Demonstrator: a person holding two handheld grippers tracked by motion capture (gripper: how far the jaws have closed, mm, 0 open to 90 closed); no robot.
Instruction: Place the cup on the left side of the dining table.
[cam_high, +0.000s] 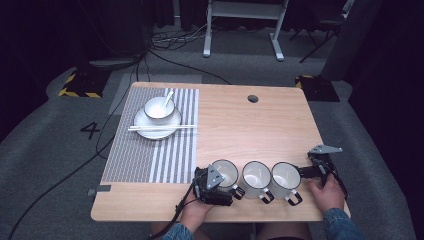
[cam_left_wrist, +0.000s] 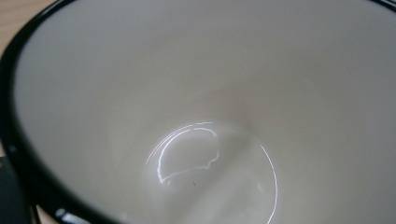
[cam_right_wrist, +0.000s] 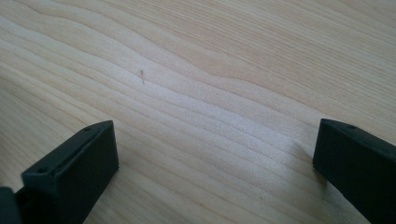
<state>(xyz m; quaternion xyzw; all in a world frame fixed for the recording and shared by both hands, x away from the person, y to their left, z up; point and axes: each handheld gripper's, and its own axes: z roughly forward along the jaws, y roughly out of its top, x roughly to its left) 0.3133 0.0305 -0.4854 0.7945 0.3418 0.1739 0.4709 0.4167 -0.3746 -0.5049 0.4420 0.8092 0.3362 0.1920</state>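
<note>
**Three mugs lined up along the near edge, left gripper on the first one**

High view first. The wooden table has three white mugs with dark rims in a row close to its near edge. The left mug sits just off the near right corner of the striped placemat, the middle mug is right beside it, and the right mug is next, all three pretty much touching. Handles point toward the near edge. The left gripper is right up against the left mug on its near side, with the person's left hand behind it at the table edge. Can't really tell from up here how its jaws stand. The right gripper is near the near right corner of the table, its tip just beside the right mug, held by the right hand. Up at the far left of the table, on the placemat, there's a plate with a bowl and a spoon in it, plus chopsticks laid across the plate.

Left gripper view: basically the inside of the left mug, white and shiny, dark rim curving round the left side. Still no way to say whether the jaws are clamped on it or not.

Right gripper view: both black jaws stand wide apart with bare wood grain of the table between them, so it's released and gripping nothing
</note>
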